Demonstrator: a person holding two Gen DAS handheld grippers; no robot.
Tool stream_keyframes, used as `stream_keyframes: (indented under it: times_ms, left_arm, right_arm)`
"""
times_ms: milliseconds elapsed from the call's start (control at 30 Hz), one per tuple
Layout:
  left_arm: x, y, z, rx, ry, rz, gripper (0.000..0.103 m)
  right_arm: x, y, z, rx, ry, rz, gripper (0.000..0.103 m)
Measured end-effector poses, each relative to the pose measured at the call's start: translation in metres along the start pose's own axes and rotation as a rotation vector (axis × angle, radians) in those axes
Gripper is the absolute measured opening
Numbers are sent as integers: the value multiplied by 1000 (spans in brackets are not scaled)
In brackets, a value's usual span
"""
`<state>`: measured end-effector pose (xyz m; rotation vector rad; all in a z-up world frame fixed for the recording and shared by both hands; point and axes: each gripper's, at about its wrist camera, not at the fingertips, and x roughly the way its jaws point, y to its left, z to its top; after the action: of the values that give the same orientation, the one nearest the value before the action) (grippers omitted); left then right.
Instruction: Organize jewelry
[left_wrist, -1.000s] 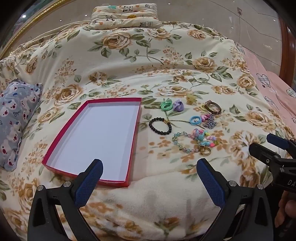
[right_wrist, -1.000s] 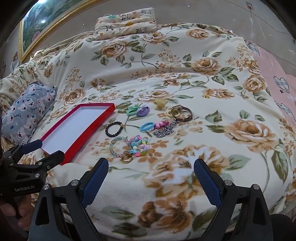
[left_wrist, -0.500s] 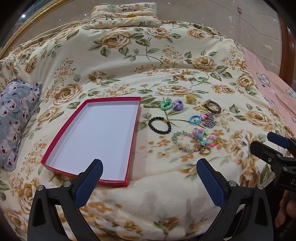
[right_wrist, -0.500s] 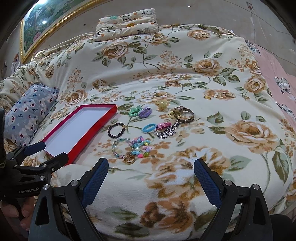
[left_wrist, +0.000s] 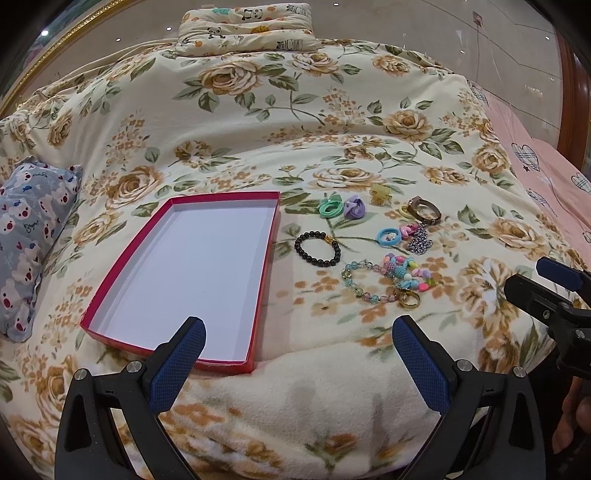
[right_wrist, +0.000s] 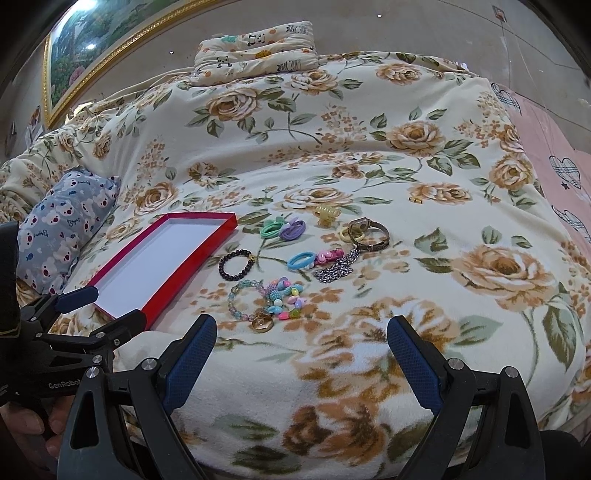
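You have not started the sorting: the red box (left_wrist: 177, 273) on the floral blanket (left_wrist: 258, 122) holds nothing. All the jewelry lies just right of the box, from the black bead bracelet (left_wrist: 317, 248) nearest it to the gold ring (right_wrist: 262, 325) and the watch (left_wrist: 424, 210). Your left gripper (left_wrist: 299, 356) and right gripper (right_wrist: 301, 352) both hover with fingers spread wide and hold nothing.

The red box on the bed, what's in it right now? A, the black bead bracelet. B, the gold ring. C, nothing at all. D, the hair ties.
C: the red box shows only its bare white bottom, while the black bead bracelet, gold ring and hair ties all lie on the blanket to its right.
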<state>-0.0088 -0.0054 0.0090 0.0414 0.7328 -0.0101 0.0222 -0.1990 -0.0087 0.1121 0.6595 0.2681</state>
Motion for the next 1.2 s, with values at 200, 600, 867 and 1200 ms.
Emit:
stream_keyframes:
  times_ms: [200,600,867,1200]
  left_arm:
    - [0,0,0,-1,0,-1,102]
    - [7,-4,-1,1,10,0,102]
    - [14,-2,3,5,22,-1,102]
    - [26,4,11,-5,49,-2,102]
  right_arm:
    - [0,0,0,2,-1,0,95]
    - [1,-2,1,8,0,10,95]
    - [6,-7,2,20,9,19,94]
    - [15,-10,5,24,25,20,94]
